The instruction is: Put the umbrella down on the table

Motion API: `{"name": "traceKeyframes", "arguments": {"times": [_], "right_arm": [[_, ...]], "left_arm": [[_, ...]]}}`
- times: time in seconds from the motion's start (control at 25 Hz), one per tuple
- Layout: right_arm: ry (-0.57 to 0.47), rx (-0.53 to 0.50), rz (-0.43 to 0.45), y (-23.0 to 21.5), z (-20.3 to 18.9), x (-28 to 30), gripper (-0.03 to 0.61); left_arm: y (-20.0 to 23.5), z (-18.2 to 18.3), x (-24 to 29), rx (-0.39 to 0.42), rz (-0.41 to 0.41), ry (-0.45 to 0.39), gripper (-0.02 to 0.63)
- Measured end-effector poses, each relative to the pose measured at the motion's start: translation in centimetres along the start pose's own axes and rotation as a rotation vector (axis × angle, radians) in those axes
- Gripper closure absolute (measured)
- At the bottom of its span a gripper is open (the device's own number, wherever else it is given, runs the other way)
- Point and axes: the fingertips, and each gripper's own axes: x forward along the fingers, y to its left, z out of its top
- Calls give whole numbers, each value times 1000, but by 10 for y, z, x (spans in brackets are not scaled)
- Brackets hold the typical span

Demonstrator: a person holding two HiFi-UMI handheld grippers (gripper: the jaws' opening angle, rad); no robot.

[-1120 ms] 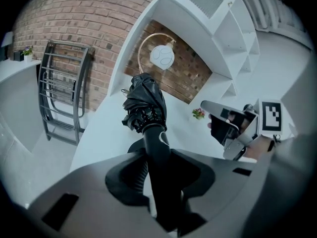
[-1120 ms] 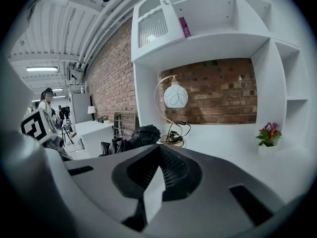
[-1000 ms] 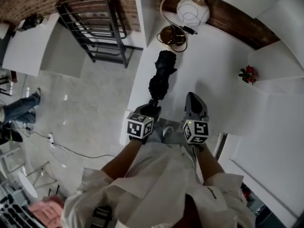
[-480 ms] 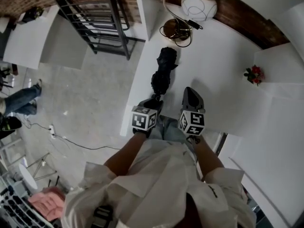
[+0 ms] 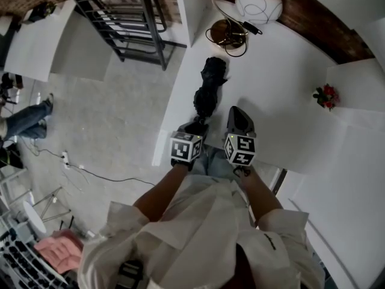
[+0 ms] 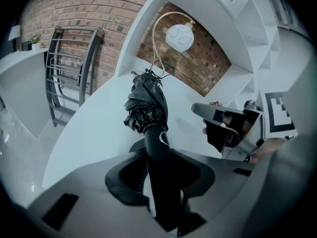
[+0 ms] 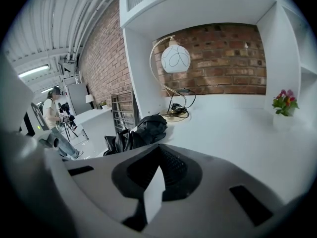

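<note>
My left tool (image 6: 159, 155) is clamped on the black handle (image 6: 156, 138) of the umbrella (image 6: 147, 103). The jaws sit on either side of it and the folded canopy reaches away from them toward the lamp (image 5: 257, 2). My right tool (image 7: 158, 165) holds nothing. Its jaws are drawn together at the tips, with only a sliver of white showing between them, and it hangs beside the left one, on the side away from the lamp. The umbrella lies low over the white worktop (image 5: 283, 83), its far end aimed at the lamp's brass base (image 5: 225, 34) but stopping short of it. I cannot tell whether the canopy already touches the surface. I judge this to be the setting-down step itself, nearly done but not released. The next move calls for lowering the handle until the whole length rests flat. Then I spread the left jaws and draw the tool back along the handle's line, so nothing gets nudged toward the lamp's cable (image 5: 239, 41). By my count there is one umbrella, two tools, one lamp and one small pot of flowers (image 5: 325, 95), which stands well to the right of the lamp in the head view. One dark metal rack (image 5: 129, 23) stands on the floor to the lamp's left, and one person (image 7: 51, 114) stands far beyond it.
</note>
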Motion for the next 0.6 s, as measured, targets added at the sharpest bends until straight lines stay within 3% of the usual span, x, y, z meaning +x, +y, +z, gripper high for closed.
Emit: {"name": "traceKeyframes", "arguments": {"times": [0.6], "right_arm": [[8,-9,16,9,0,6,560]], "left_arm": [[4,-7,8,33,34,28,465]]}}
